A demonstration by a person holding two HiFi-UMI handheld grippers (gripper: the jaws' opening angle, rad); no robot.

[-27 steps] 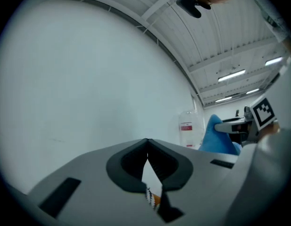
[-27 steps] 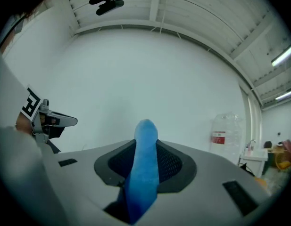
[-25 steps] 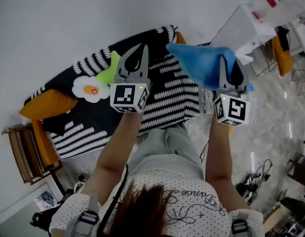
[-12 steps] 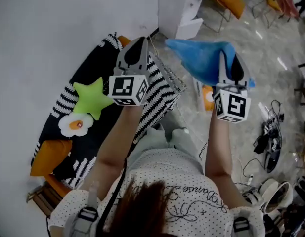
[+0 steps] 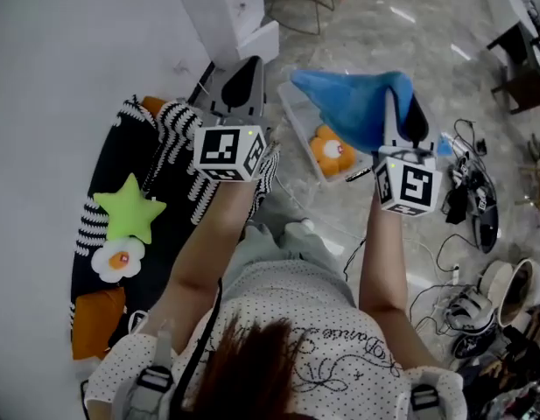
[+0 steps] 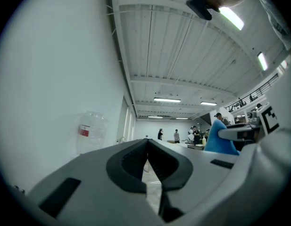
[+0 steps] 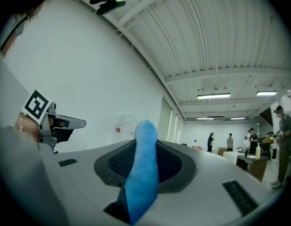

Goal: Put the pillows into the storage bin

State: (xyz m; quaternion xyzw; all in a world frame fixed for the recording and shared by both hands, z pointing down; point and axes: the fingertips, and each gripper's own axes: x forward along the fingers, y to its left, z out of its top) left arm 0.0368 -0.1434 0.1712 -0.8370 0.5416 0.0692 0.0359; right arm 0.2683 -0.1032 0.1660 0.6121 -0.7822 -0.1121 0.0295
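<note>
The right hand-held gripper (image 5: 399,116) is clamping the blue pillow (image 5: 348,103), the left hand-held gripper (image 5: 241,81) is staying shut and empty, both swinging away from the striped blanket (image 5: 169,134) toward the storage bin (image 5: 298,134).

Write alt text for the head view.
The right hand-held gripper grips a blue pillow, raised near a clear storage bin holding an orange pillow. The left hand-held gripper is shut and empty. A green star pillow and a flower pillow lie on striped fabric.
</note>
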